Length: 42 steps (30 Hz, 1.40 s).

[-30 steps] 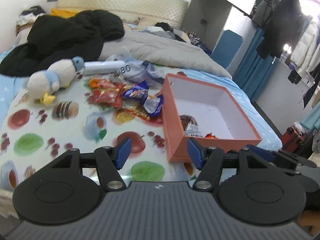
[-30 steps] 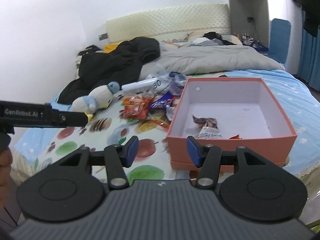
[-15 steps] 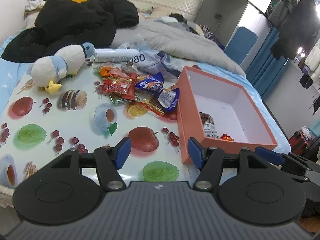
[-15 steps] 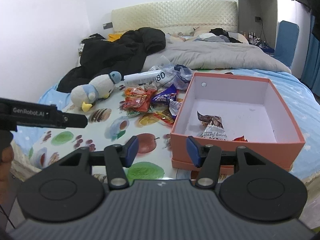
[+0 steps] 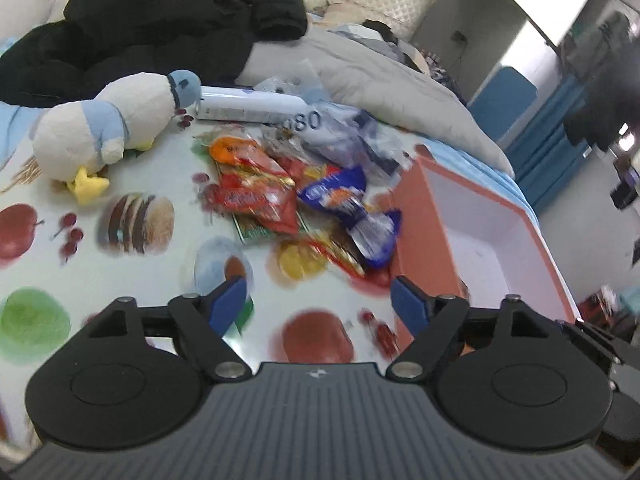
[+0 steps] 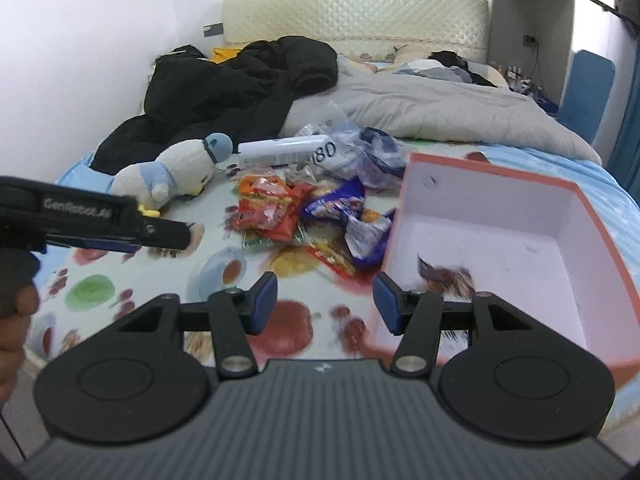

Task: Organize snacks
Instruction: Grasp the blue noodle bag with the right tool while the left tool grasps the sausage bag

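A pile of snack packets lies on the fruit-print cloth: red packets (image 5: 256, 196) (image 6: 272, 212) and blue packets (image 5: 340, 196) (image 6: 340, 208). An orange box (image 5: 420, 232) (image 6: 600, 220) with a white inside stands to their right; a brown packet (image 6: 448, 276) lies in it. My left gripper (image 5: 318, 306) is open and empty, just short of the pile. My right gripper (image 6: 324, 304) is open and empty, near the box's left front corner. The left gripper shows from the side in the right wrist view (image 6: 120, 232).
A plush duck (image 5: 116, 124) (image 6: 176, 172) lies left of the pile. A white tube (image 5: 248, 108) and clear plastic bags (image 6: 360, 152) lie behind it. A black jacket (image 5: 160, 28) and grey quilt (image 6: 440, 112) cover the far bed.
Both grippers have moved forward toward the snack pile and box, which now look larger. Both stay open and empty.
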Tool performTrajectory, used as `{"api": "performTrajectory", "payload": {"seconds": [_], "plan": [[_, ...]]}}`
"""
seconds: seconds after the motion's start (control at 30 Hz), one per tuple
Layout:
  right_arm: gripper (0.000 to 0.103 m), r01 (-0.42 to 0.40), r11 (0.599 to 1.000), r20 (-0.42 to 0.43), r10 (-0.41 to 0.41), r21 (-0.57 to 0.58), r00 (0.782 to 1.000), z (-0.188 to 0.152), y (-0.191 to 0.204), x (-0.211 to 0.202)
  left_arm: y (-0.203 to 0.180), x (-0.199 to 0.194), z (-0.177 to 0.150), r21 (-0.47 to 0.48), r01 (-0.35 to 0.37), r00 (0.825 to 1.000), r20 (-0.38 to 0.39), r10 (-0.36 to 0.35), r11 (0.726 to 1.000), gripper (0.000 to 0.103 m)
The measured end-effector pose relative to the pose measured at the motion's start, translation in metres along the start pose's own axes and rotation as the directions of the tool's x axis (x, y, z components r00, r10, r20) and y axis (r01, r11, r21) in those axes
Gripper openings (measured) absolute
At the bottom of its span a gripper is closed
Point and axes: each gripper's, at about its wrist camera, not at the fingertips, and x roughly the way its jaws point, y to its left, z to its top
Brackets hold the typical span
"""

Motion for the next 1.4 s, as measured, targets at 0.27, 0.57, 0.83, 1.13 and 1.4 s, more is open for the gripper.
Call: {"api": "performTrajectory", "payload": {"seconds": [0.27,0.57,0.83,1.13,1.4], "plan": [[0.083,0.05,0.997,-0.03,-0.052,-0.059,0.998,0.036,0.014,0.097,0.045,0.104,0.061,-0.047,-0.034,0.998,-0.055,0.031,0.998,0.087],[0.077,0.083,0.984,-0.144,-0.107,-0.159,0.984,0.056,0.019,0.203,0.067,0.201,0.092,0.03,-0.054,0.983,-0.176,0.058,0.998,0.09],[0.073,0.119,0.953,-0.209,-0.181,-0.278,0.961,0.057,0.025,0.262,0.068,0.247,0.103,0.116,-0.046,0.969,-0.236,0.073,0.992,0.095],[0.066,0.147,0.944,-0.271,-0.23,-0.295,0.935,0.055,0.011,0.296,0.069,0.264,0.104,0.157,-0.036,0.964,-0.255,0.076,0.987,0.093],[0.039,0.136,0.948,-0.283,-0.22,-0.288,0.934,0.051,0.014,0.297,0.07,0.25,0.095,0.166,-0.043,0.968,-0.238,0.082,0.985,0.071]]}}
